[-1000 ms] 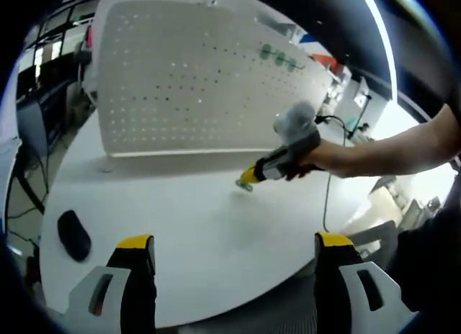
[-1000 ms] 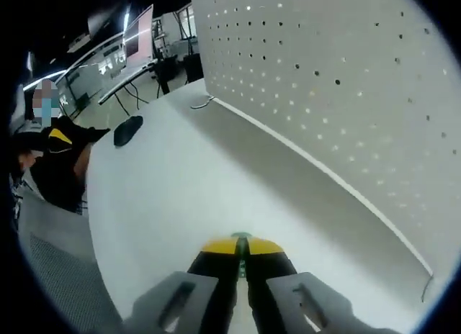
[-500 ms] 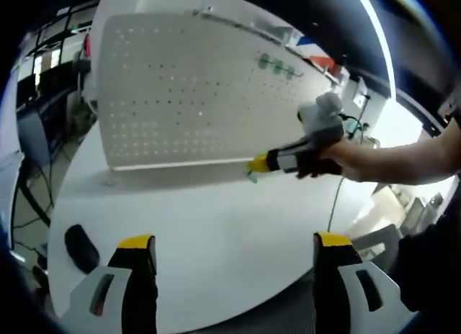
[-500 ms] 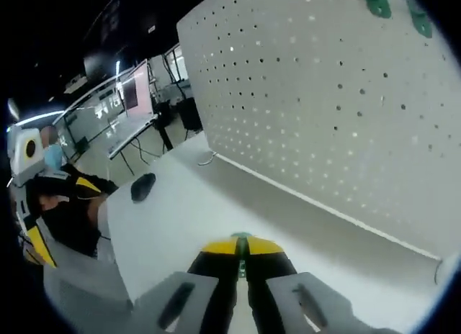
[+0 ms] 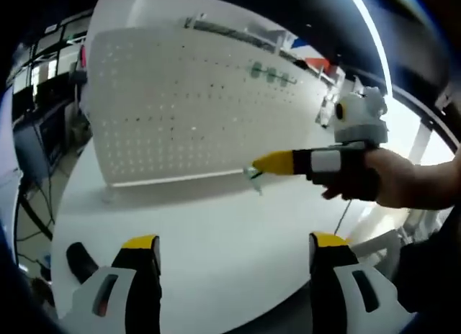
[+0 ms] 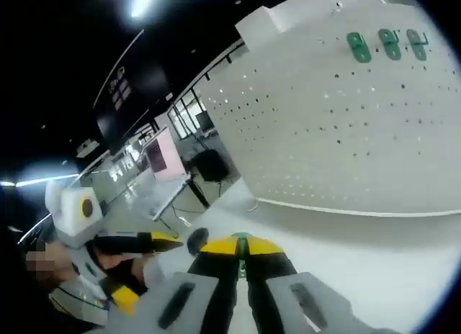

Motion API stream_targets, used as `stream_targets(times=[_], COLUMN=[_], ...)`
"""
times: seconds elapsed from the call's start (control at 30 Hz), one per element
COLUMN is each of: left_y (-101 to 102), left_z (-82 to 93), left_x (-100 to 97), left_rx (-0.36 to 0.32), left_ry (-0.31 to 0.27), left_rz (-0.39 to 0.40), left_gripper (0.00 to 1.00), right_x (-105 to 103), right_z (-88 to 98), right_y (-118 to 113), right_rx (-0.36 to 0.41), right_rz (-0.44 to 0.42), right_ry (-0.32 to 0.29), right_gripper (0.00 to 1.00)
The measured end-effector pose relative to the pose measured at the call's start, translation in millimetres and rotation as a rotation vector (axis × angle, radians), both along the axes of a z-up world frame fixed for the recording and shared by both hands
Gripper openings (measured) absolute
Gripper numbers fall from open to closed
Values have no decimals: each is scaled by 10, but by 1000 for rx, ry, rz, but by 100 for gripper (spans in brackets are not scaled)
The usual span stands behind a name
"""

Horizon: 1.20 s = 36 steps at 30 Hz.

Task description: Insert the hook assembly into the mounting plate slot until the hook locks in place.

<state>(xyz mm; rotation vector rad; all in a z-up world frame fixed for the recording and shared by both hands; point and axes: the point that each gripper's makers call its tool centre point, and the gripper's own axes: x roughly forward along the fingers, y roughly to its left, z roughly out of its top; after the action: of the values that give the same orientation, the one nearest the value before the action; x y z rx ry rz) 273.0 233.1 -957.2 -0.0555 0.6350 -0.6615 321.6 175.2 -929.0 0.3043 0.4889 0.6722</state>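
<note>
Pegboard (image 5: 194,104) stands upright on the white table (image 5: 216,233), well ahead of both tongs, and fills the far side of each view. Three green hooks (image 6: 389,43) hang in a row near its top edge, above and well ahead of the right gripper's tips. The right gripper (image 6: 242,245) has its yellow tips pressed together on a small green hook (image 6: 243,237), raised over the table just short of the board's lower edge. The left gripper (image 5: 228,246) hangs back near the table's front edge, jaws spread wide with nothing between them. A black mouse (image 5: 78,259) lies on the table just left of its left jaw.
</note>
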Motion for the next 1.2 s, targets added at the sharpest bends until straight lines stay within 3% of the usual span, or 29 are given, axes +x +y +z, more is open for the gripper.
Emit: stream_targets(times=[0.2, 0.5, 0.73, 1.0, 1.13, 1.2], left_y=[-48, -54, -94, -149, -155, -152], left_z=[58, 155, 211, 256, 278, 295], left_x=[19, 68, 62, 11, 1, 1], left_rx=[-14, -45, -96, -166, -195, -217], left_ry=[-10, -34, -31, -9, -3, -4], left_rz=[-3, 14, 15, 0, 1, 3], left_gripper=[84, 80, 67, 36, 35, 29], right_x=[-224, -385, -478, -517, -513, -506], right_z=[142, 239, 337, 389, 409, 424], right_y=[237, 425, 532, 604, 611, 603], right_rx=[79, 131, 147, 141, 140, 137], right_rz=[9, 29, 60, 82, 87, 83], right_ry=[-3, 2, -30, -64, -72, -82], right_gripper=[0, 0, 0, 0, 0, 0])
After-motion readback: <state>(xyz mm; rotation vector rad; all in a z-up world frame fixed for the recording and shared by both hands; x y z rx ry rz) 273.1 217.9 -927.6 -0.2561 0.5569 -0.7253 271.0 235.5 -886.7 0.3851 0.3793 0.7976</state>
